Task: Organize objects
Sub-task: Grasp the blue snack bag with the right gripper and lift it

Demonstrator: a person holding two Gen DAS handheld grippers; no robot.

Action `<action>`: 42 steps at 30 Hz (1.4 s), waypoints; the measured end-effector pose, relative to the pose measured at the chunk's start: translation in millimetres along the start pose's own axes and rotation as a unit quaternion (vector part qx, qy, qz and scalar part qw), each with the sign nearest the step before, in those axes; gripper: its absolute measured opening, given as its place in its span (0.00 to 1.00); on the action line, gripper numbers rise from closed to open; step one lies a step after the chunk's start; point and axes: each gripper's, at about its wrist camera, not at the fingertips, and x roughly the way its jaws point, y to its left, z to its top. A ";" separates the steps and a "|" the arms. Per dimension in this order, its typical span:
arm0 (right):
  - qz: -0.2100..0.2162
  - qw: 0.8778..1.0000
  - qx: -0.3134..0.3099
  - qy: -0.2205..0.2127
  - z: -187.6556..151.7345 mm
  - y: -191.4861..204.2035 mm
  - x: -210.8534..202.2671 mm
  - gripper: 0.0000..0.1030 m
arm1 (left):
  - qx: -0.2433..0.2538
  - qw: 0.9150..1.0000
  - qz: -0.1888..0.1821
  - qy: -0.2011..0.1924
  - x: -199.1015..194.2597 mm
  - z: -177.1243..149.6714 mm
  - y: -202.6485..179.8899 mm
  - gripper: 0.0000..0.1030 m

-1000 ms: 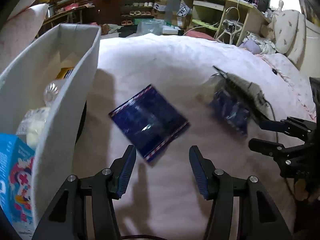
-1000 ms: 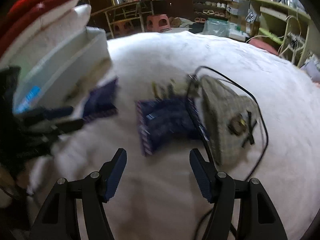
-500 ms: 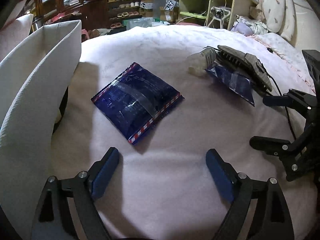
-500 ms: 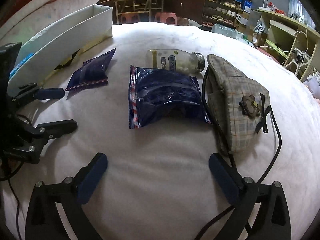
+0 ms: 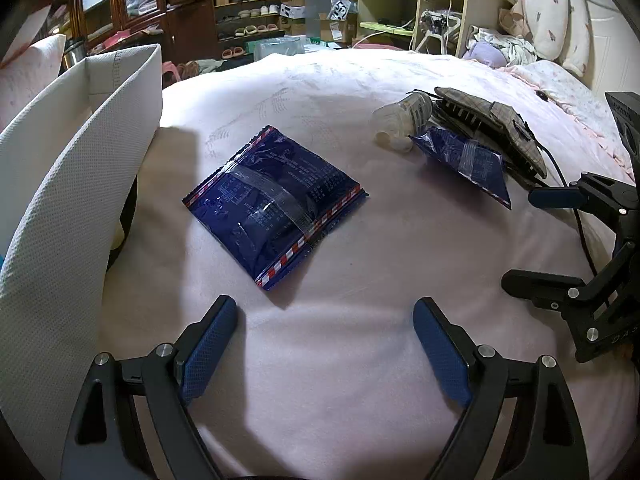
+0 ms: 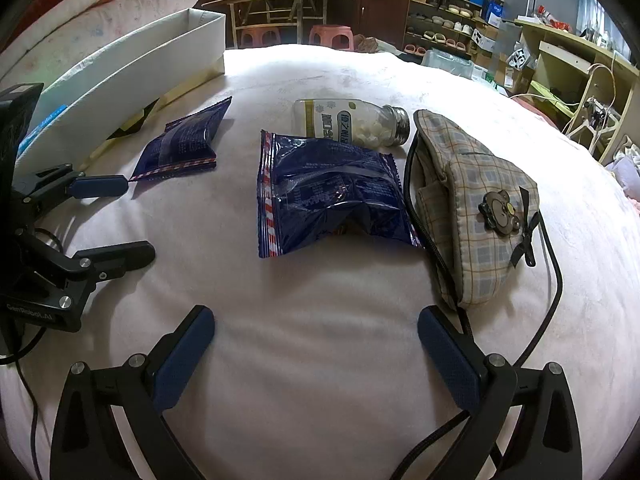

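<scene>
While both grippers are hovering over the pink bedspread (image 6: 320, 360), items are lying left to right as follows. White fabric bin (image 5: 80, 184): standing at far left. Left gripper (image 5: 324, 344): jaws spread wide, gripping nothing. First blue snack packet (image 5: 276, 204): lying flat just beyond it, near the bin. Right gripper (image 6: 316, 348): jaws spread wide, empty. Second blue snack packet (image 6: 328, 196): lying beyond it, overlapping a tipped pill bottle (image 6: 352, 122). Plaid pouch (image 6: 472, 196): lying rightmost, touching that packet.

Two packets (image 6: 332, 196) (image 6: 182, 144) lie between the box (image 6: 120, 76) and the pouch (image 6: 472, 200).
</scene>
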 end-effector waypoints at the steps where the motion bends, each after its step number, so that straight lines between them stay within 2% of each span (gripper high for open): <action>1: 0.000 1.000 0.000 0.001 0.0 -0.3 0.3 1.00 | 0.000 1.000 0.000 0.000 0.0 0.0 -0.1 0.87; 4: -0.001 1.000 -0.003 0.013 4.7 -1.2 -4.3 0.99 | 0.000 1.000 0.000 0.000 0.1 0.1 0.0 0.87; 5: 0.000 1.000 0.001 0.019 6.5 -2.7 -7.6 0.95 | 0.000 1.000 0.000 0.000 0.2 0.2 -0.1 0.87; 6: 0.005 1.000 0.010 0.018 7.8 -4.3 -11.5 0.87 | 0.000 1.000 0.000 0.000 0.1 0.1 0.0 0.87; 8: 0.033 0.999 0.037 -0.006 11.0 -12.3 -28.0 0.85 | 0.000 1.000 0.000 0.000 0.0 -0.1 0.0 0.87; 11: 0.044 0.996 0.060 -0.048 23.8 -21.7 -49.2 0.85 | 0.000 1.000 0.000 0.000 0.0 0.0 0.0 0.87; 13: 0.055 0.995 0.063 -0.058 36.1 -24.5 -52.7 0.87 | 0.000 1.000 0.000 0.000 0.1 -0.1 -0.1 0.87; 15: 0.059 0.996 0.054 -0.037 51.0 -22.2 -40.0 0.86 | 0.000 1.000 0.000 0.000 0.1 0.0 -0.2 0.87; 18: 0.025 0.999 0.029 0.016 64.1 -20.4 -6.1 0.85 | 0.000 1.000 0.000 0.000 0.1 -0.1 -0.2 0.87; 20: 0.019 0.998 0.028 0.050 62.5 -22.3 16.9 0.85 | 0.001 1.000 0.001 0.000 0.0 -0.3 -0.2 0.87; 21: 0.011 0.999 0.016 0.039 60.7 -19.2 16.1 0.81 | 0.001 1.000 0.001 0.000 0.0 -0.4 -0.2 0.87; 23: 0.011 0.999 -0.007 0.046 58.4 -10.0 16.8 0.67 | 0.005 1.000 0.007 0.000 0.3 1.3 -1.7 0.88; 24: 0.013 0.999 -0.006 0.039 58.3 -9.0 13.3 0.55 | 0.008 1.000 0.012 0.002 1.1 1.6 -3.2 0.89; 26: 0.033 0.999 0.015 0.037 58.4 -12.1 8.0 0.49 | 0.001 1.000 0.003 0.001 3.6 2.9 -0.1 0.90; 27: 0.046 0.998 0.028 0.034 59.2 -13.9 5.3 0.31 | -0.005 1.000 -0.006 0.005 4.4 5.8 2.6 0.90; 28: 0.064 0.997 0.042 0.027 60.5 -15.6 1.1 0.30 | 0.002 1.000 -0.007 0.013 4.3 9.7 2.8 0.88; 30: 0.115 0.991 0.062 0.008 64.7 -14.1 -16.2 0.30 | 0.009 1.000 0.024 0.015 -4.1 17.2 1.7 0.62; 31: 0.129 0.990 0.061 -0.007 68.0 -12.0 -26.7 0.30 | 0.002 0.999 0.031 0.011 -13.9 23.7 1.9 0.46; 33: 0.157 0.986 0.043 -0.038 81.3 -3.0 -51.2 0.30 | -0.009 1.000 0.010 0.003 -32.2 37.0 5.0 0.44; 35: 0.192 0.979 0.039 -0.058 100.7 4.3 -70.1 0.30 | -0.025 0.999 0.010 -0.032 -64.1 53.3 12.5 0.45; 36: 0.208 0.975 0.037 -0.067 113.5 9.7 -77.8 0.30 | -0.030 0.998 0.018 -0.050 -78.8 59.5 17.0 0.46; 38: 0.242 0.967 0.035 -0.075 142.0 21.6 -86.9 0.30 | -0.047 0.995 0.042 -0.082 -107.7 71.7 29.9 0.57; 42: 0.315 0.946 0.053 -0.059 197.4 44.6 -89.6 0.31 | -0.071 0.989 0.085 -0.103 -138.1 81.5 57.6 0.60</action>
